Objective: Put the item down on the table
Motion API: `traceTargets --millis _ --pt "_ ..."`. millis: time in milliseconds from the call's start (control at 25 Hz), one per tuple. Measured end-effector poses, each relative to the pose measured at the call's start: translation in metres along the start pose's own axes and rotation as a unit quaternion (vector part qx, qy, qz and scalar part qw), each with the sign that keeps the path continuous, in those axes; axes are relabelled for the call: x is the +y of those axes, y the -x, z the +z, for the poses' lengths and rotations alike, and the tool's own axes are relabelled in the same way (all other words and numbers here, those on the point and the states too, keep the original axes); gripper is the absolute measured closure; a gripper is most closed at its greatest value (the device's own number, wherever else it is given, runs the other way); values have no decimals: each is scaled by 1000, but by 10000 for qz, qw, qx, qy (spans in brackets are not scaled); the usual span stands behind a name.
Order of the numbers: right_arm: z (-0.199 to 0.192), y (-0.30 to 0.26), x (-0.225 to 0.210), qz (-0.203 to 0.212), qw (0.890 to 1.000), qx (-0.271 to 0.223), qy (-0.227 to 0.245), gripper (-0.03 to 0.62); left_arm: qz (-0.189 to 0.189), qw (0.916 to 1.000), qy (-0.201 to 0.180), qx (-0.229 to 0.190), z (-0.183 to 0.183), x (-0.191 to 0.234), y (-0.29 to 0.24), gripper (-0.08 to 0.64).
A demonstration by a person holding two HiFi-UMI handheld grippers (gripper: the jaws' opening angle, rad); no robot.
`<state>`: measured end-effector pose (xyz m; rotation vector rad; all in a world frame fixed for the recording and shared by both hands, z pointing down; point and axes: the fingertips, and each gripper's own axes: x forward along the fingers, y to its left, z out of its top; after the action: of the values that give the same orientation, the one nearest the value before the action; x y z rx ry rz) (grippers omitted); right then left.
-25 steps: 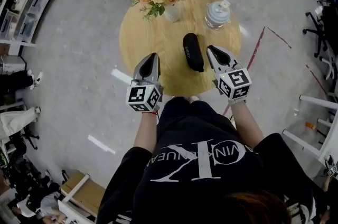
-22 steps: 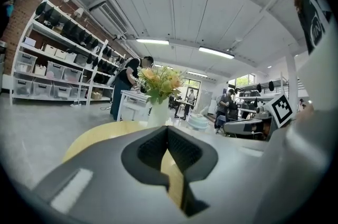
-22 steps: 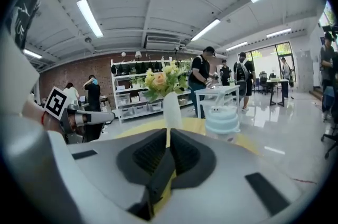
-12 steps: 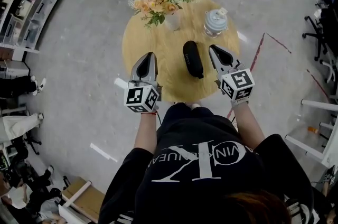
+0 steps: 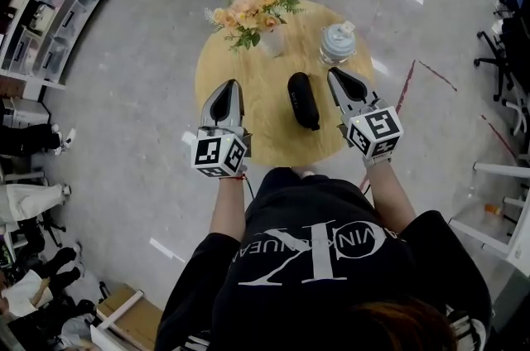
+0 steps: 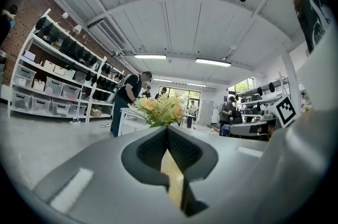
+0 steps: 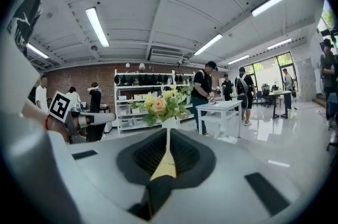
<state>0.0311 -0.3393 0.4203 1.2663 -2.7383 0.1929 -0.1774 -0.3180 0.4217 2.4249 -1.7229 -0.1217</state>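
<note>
My left gripper has its two fingers pressed together with nothing between them, and my right gripper is the same: fingers together, empty. In each gripper's own view, the pads meet in a thin seam, with the flowers beyond.

The black case lies flat on the round wooden table, between my two grippers and touching neither, nearer the right one. It is a long, slim pouch with rounded ends and a dull sheen, and it has a small pale mark on its side that I cannot read. Its long axis runs away from me, slightly slanted. Beyond it stand the white vase holding the flowers, and a lidded glass jar.
</note>
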Motion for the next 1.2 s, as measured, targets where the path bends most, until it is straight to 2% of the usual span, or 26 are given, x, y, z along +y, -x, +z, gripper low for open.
traceTargets --millis 360,600,720,1200 --pt "25 -4 2 65 9994 -277 174 563 36 9994 -186 -287 27 3 -2 549" --pt "39 -4 3 117 9987 -416 256 563 114 9984 -33 -556 45 9 0 549" --pt "46 -4 4 136 9984 -478 279 563 118 9978 -104 -647 54 10 0 549" --pt "57 -1 4 143 9975 -614 326 565 289 9969 -313 -664 59 17 6 549"
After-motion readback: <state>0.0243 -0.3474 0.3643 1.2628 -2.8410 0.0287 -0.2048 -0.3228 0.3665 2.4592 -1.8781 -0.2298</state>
